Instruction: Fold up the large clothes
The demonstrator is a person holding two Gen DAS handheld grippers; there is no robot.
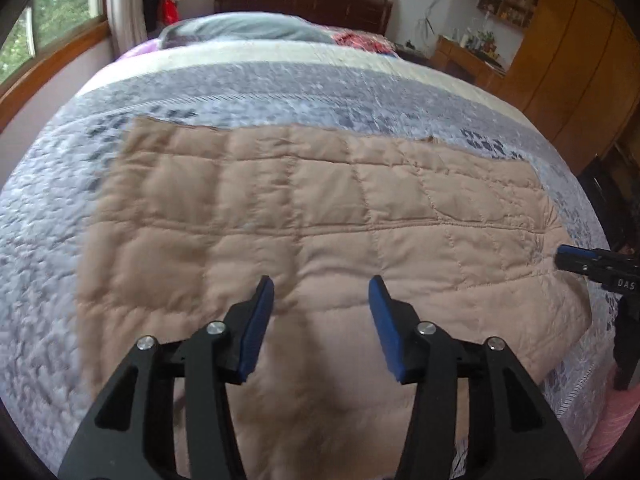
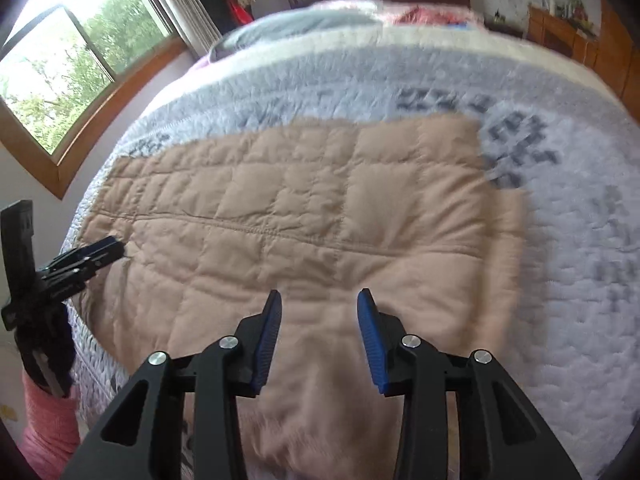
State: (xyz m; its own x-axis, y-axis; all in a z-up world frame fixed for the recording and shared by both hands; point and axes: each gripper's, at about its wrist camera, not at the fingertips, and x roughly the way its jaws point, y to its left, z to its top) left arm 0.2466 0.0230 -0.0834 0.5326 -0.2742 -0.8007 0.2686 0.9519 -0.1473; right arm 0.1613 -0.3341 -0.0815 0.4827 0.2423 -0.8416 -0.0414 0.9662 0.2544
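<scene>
A tan quilted padded garment (image 1: pixel 304 216) lies flat on the grey-patterned bedspread (image 1: pixel 280 84) beneath both tongs; left gripper (image 1: pixel 322 286) and right gripper (image 2: pixel 319 300) hover, fingers apart, empty.

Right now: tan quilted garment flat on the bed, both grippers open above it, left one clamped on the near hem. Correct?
Not quite. The left gripper holds nothing: the left wrist view shows its jaws apart with empty space between them above the tan quilted garment. The rest stands: the garment lies flat on the bed, and the right gripper is open too.
</scene>
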